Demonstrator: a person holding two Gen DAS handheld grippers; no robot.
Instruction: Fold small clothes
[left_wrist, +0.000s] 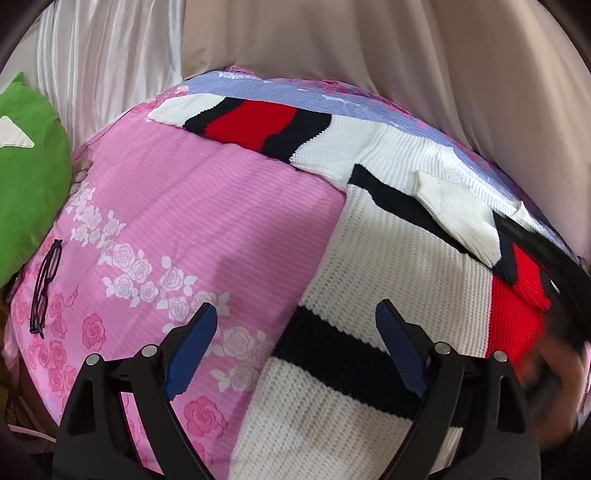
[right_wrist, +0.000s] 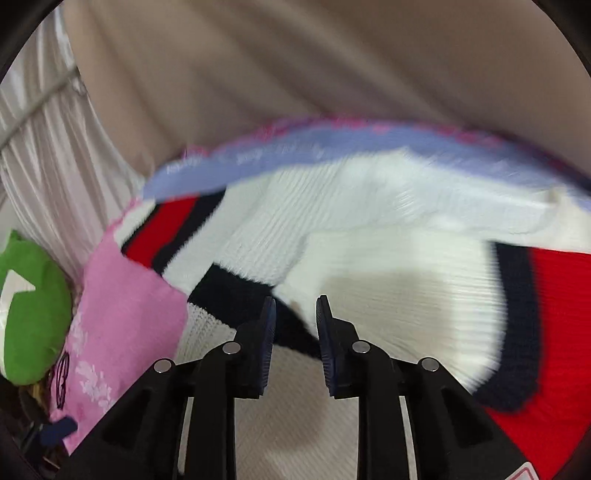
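Left wrist view: sweater (left_wrist: 388, 258) lying on the pink bedspread (left_wrist: 203, 229).
Its body is running toward the far right, one sleeve stretching far-left; left gripper (left_wrist: 295, 325) is hanging wide open, right gripper (right_wrist: 295, 314) is sitting slightly parted, gripping nothing.

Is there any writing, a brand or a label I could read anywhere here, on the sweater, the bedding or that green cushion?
No readable text in either view.
The sweater shows only white, black and red stripes.
The pink bedspread carries printed roses, no words.
The green cushion bears a plain white triangle, no letters.
A red-edged sticker at the right wrist view's bottom edge is cut off and unreadable.
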